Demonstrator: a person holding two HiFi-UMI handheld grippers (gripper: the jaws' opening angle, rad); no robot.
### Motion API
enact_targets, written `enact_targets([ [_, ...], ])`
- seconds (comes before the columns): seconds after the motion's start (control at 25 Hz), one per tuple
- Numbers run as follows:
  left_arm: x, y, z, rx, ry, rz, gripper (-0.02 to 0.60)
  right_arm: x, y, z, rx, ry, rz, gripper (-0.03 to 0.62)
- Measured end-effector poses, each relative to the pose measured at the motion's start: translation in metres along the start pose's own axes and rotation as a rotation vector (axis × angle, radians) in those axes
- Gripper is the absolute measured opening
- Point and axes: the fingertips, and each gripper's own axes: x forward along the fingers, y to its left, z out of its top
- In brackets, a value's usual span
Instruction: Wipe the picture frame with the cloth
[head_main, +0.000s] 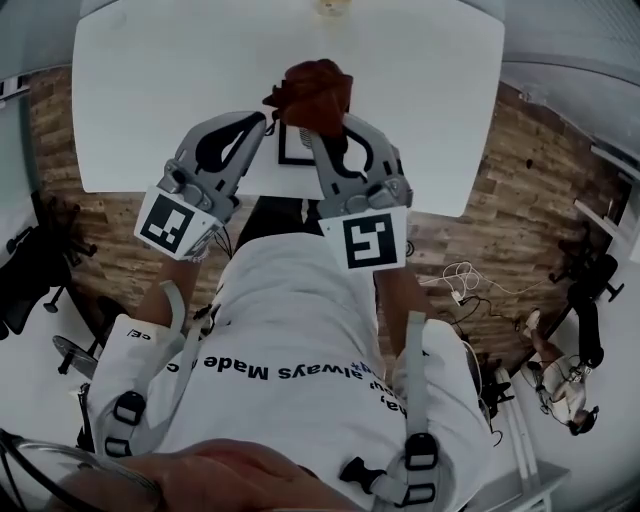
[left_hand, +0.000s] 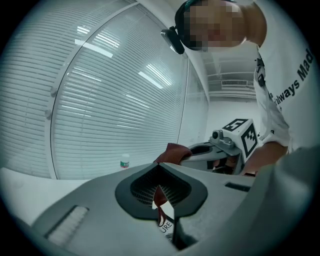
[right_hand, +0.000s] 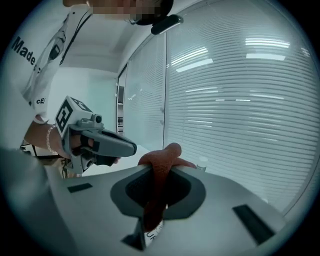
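A small black-edged picture frame (head_main: 293, 150) lies flat on the white table (head_main: 150, 80) near its front edge. My right gripper (head_main: 318, 130) is over it, shut on a red-brown cloth (head_main: 310, 90) that bunches above the jaws. In the right gripper view the cloth (right_hand: 162, 160) runs down between the jaws of the right gripper (right_hand: 159, 172), and the frame's print (right_hand: 154, 231) shows below. My left gripper (head_main: 262, 120) has its tips at the frame's left top corner. Its jaws (left_hand: 161, 170) are together, with the frame (left_hand: 167, 227) showing through the slit and the cloth (left_hand: 172, 151) beyond.
A small bottle (head_main: 333, 5) stands at the table's far edge, also seen as the bottle (left_hand: 124, 161) in front of the window blinds. Wooden floor surrounds the table, with a dark chair (head_main: 30, 270) on the left and cables (head_main: 460, 275) on the right.
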Motion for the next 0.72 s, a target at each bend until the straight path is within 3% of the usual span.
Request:
enact_targets([
  [0.72,0.052,0.070,-0.180,-0.027,0.236,0.040,0.003,0.126,0.020,-0.176,-0.073,0.280,0.101,0.015],
])
